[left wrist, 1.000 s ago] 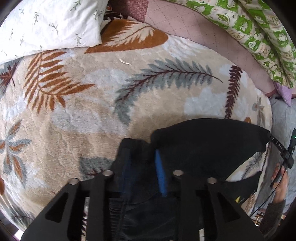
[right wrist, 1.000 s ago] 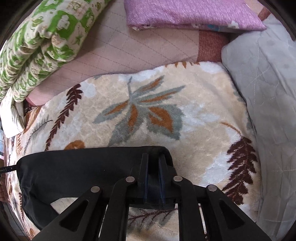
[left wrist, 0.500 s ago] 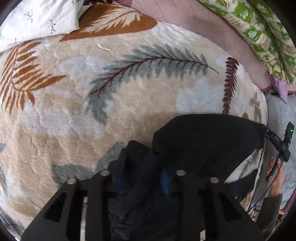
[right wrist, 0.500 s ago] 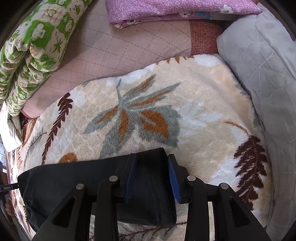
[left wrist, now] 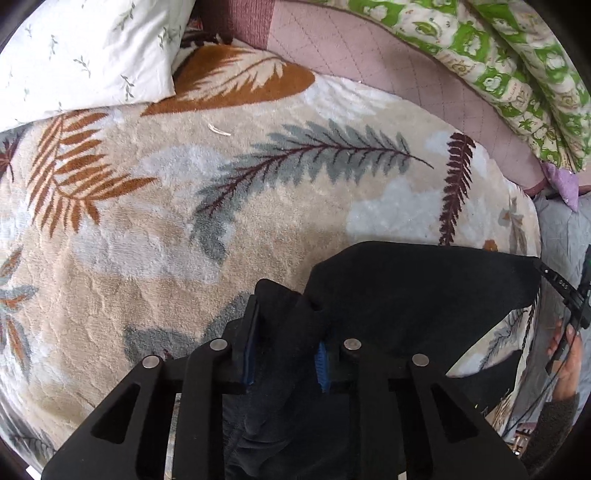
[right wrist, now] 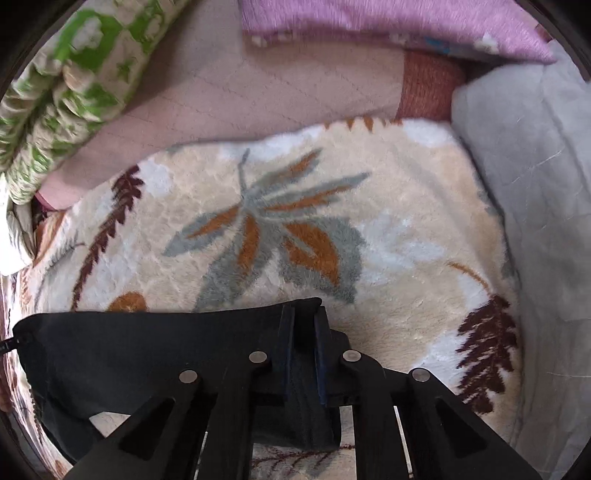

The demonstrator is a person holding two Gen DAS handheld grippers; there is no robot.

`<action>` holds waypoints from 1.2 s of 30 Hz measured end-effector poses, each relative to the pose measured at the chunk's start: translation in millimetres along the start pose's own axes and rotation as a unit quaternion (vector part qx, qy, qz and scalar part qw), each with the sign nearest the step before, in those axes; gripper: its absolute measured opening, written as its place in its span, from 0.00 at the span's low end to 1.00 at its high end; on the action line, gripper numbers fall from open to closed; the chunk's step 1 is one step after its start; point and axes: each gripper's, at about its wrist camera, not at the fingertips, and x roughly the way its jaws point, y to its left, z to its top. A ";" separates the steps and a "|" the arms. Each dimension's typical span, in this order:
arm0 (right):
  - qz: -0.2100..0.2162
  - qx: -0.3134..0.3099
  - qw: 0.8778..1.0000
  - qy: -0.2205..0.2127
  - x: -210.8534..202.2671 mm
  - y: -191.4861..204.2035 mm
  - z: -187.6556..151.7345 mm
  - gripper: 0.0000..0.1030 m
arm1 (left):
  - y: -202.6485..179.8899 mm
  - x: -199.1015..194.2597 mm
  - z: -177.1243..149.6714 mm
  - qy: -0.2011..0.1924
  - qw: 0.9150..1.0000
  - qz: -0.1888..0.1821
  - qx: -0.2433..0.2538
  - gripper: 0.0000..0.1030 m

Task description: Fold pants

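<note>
The black pants [left wrist: 413, 291] hang stretched between my two grippers above a leaf-patterned fleece blanket [left wrist: 184, 206]. My left gripper [left wrist: 284, 325] is shut on a bunched end of the pants, with cloth filling the gap between its blue pads. In the right wrist view the pants [right wrist: 147, 350] run off to the left. My right gripper [right wrist: 303, 332] is shut on their other end, its pads close together on the cloth. Most of the fabric below both grippers is hidden by the gripper frames.
A white leaf-print pillow [left wrist: 81, 55] lies at far left. A green patterned quilt [left wrist: 517, 74] and a pink quilted sheet [left wrist: 369, 55] lie behind the blanket. A purple folded cloth [right wrist: 388, 22] and a grey quilt [right wrist: 535, 184] border the right side.
Both grippers loosened and spread on the pants half a second ago. The right pads have since closed tight on the cloth; the left still holds a thick bunch. Both views shifted slightly.
</note>
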 end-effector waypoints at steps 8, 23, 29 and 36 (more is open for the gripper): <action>0.028 -0.017 0.998 -0.059 -68.7 8.0 -23.7 0.07 | -11.7 -48.2 -28.2 -0.061 0.998 0.019 0.017 0.19; 0.025 -0.056 0.993 -0.106 -123.3 12.2 -127.1 0.07 | -12.7 -88.2 -122.0 -0.166 0.982 0.082 0.042 0.19; 0.032 -0.076 0.992 -0.098 -120.8 12.6 -182.2 0.07 | -10.1 -77.3 -171.3 -0.187 0.973 0.110 0.081 0.19; 0.025 -0.087 0.992 -0.083 -113.8 5.6 -238.1 0.07 | 1.7 -52.1 -213.8 -0.168 0.970 0.126 0.121 0.19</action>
